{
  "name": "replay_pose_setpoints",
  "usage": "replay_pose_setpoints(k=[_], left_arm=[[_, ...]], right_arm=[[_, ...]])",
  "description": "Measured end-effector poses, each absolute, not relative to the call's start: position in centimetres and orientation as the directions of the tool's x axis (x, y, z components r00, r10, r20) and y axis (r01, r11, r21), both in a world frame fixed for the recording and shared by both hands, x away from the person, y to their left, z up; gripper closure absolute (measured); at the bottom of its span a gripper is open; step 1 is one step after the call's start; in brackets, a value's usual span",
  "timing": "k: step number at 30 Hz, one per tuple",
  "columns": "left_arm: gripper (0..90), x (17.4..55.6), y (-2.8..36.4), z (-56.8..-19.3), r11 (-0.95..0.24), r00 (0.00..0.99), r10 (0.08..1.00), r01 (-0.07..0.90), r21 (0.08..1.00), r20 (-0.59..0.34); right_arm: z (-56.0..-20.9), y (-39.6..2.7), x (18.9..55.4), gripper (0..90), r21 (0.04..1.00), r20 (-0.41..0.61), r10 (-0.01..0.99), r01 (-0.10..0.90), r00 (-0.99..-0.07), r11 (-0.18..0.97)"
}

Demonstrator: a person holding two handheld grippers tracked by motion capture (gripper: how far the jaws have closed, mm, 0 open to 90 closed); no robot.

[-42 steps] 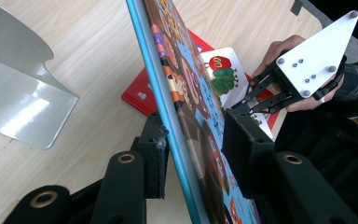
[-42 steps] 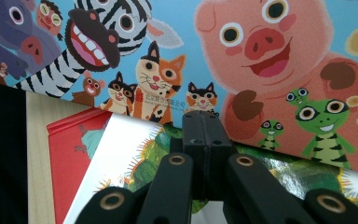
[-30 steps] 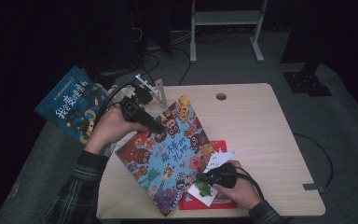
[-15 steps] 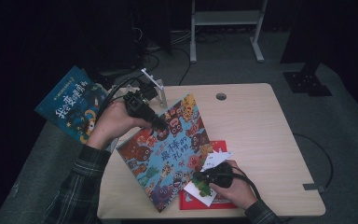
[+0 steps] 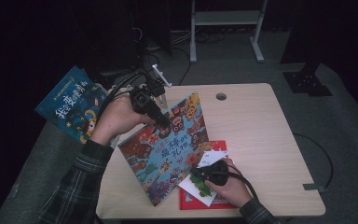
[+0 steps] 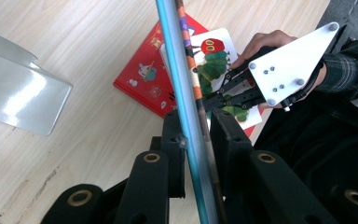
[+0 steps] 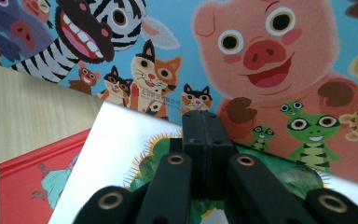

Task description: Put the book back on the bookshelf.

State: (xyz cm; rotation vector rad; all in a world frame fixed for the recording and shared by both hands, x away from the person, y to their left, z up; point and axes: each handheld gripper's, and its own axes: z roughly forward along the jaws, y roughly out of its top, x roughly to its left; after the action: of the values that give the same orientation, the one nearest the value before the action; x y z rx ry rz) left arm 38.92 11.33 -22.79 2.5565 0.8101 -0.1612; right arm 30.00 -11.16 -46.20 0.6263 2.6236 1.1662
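Note:
A large picture book with cartoon animals on a blue cover (image 5: pixel 168 154) stands tilted on its lower edge on the table. My left gripper (image 5: pixel 164 122) is shut on its upper left edge (image 6: pixel 182 70); its jaws have just been closing with that edge between them. A white caterpillar book (image 5: pixel 192 189) lies on a red book (image 5: pixel 218 201) near the front edge. My right gripper (image 5: pixel 197 173) is shut, its tips (image 7: pixel 205 114) resting on the white cover (image 7: pixel 116 140) just in front of the animal book (image 7: pixel 261 46). Nothing shows between its jaws.
A blue book (image 5: pixel 70 105) sits beyond the table's left edge. A clear plastic stand (image 5: pixel 161 77) (image 6: pixel 23 98) is at the back left corner. The wooden table (image 5: pixel 261 135) has a cable hole (image 5: pixel 221 96). A white rack's legs (image 5: pixel 256 42) stand behind.
My left gripper has risen and drawn left with the animal book's edge, so the book stands steeper. The right gripper has stayed on the white book.

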Motion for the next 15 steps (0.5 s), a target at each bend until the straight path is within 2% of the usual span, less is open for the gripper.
replay_pose_setpoints(k=[5, 7, 11, 15], left_arm=[[77.8, 39.0, 11.0, -22.7, -0.726, 0.819, 0.515, 0.573, 0.38, -0.252], [78.6, 39.1, 10.9, -22.7, -0.727, 0.82, 0.51, 0.572, 0.38, -0.259], [79.7, 39.2, 10.8, -22.6, -0.725, 0.817, 0.509, 0.576, 0.378, -0.27], [80.8, 39.1, 10.9, -22.4, -0.728, 0.819, 0.511, 0.573, 0.376, -0.26]], right_arm=[[-46.2, -11.8, 29.9, 71.9, 0.76, -0.016, 0.458, 0.287, -0.889, 0.583], [-46.0, -12.8, 30.0, 68.0, 0.776, 0.012, 0.46, 0.298, -0.888, 0.555], [-45.3, -15.4, 30.2, 57.6, 0.813, 0.03, 0.513, 0.319, -0.858, 0.487], [-44.5, -19.5, 30.9, 47.6, 0.857, 0.022, 0.621, 0.335, -0.783, 0.392]])
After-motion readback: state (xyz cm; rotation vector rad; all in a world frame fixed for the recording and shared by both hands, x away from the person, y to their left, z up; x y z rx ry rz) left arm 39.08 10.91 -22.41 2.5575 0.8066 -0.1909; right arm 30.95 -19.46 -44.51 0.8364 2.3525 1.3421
